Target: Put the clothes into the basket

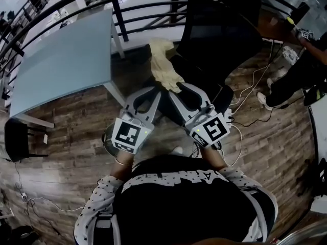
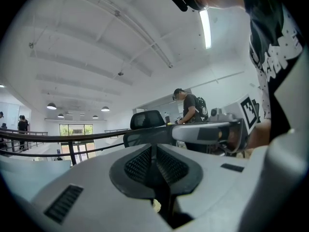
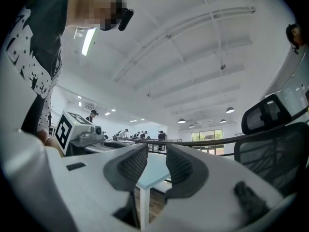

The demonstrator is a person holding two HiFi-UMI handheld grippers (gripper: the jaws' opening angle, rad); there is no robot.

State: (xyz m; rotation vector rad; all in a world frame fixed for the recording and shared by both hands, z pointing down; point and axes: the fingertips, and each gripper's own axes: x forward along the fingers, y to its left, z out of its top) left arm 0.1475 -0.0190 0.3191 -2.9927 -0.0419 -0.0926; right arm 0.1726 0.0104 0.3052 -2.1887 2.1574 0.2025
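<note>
1. Pale yellow cloth is lying draped over the left edge of the black chair, not yet in a basket.
2. The left gripper is pressing its jaws together, no cloth showing between them.
3. The right gripper is holding its jaws spread, empty.
4. Grasping and carrying are seemingly both remaining.

The wooden floor bears a pale blue table, a black mesh chair and trailing cables.
</note>
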